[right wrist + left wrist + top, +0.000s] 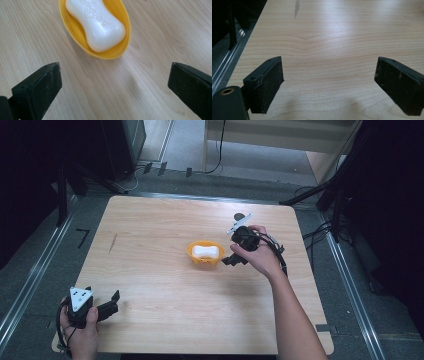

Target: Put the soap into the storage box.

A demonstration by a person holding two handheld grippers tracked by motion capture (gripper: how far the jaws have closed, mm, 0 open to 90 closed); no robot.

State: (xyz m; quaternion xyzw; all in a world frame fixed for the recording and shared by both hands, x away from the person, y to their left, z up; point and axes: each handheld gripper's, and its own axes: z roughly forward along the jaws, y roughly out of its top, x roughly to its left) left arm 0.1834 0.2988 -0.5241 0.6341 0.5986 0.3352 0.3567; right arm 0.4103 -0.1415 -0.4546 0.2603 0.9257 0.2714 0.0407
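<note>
A white bar of soap lies in a small yellow dish near the middle of the wooden table. My right gripper hovers just right of the dish, jaws wide open with nothing between them; in the right gripper view the dish sits just beyond the jaws. My left gripper rests at the table's front left corner, open over bare wood, far from the dish.
A dark streak marks the wood at the left. Metal rails run along both sides of the table. Cables and dark stands lie on the floor at the right and back.
</note>
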